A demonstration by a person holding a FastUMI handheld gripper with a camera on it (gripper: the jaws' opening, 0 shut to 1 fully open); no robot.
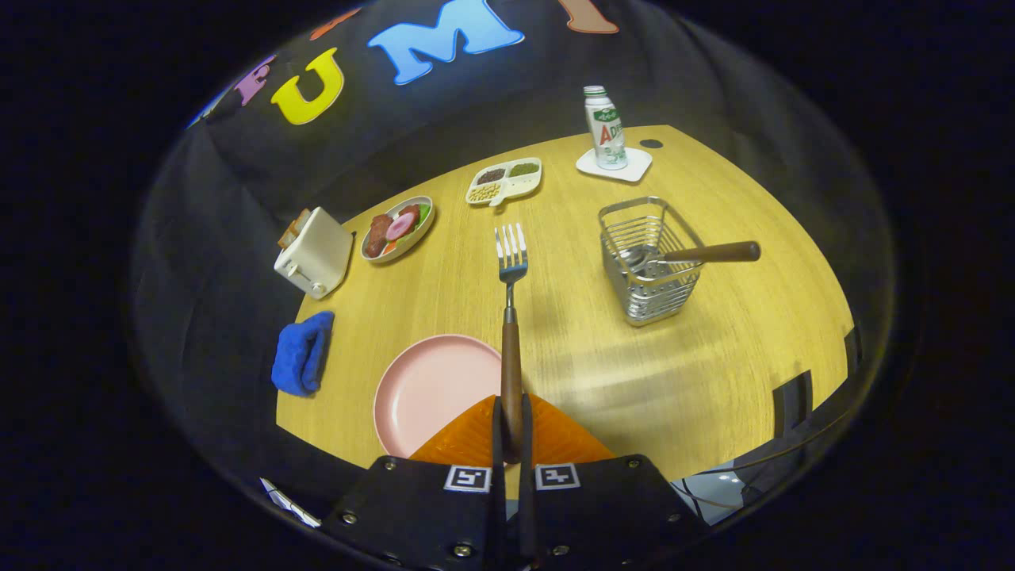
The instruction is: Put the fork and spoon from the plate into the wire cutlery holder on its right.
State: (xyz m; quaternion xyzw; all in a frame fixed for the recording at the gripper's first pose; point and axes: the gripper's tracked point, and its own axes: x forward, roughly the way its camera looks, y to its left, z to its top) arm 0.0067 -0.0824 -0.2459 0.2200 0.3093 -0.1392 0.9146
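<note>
The fork [511, 317] has a steel head with four tines and a dark brown wooden handle. It is clamped by the lower end of its handle between both fingers of the claw [511, 444], and points straight ahead, tines far from the claw, raised over the desk [714, 381]. The pink round plate [428, 392] lies bare on the desk just to the left of the fork's handle. The spoon [690, 254] already rests in the wire cutlery holder [650, 262], bowl down inside, its brown handle leaning out over the right rim. The holder, a square silver wire basket, stands upright, ahead and to the right of the plate.
</note>
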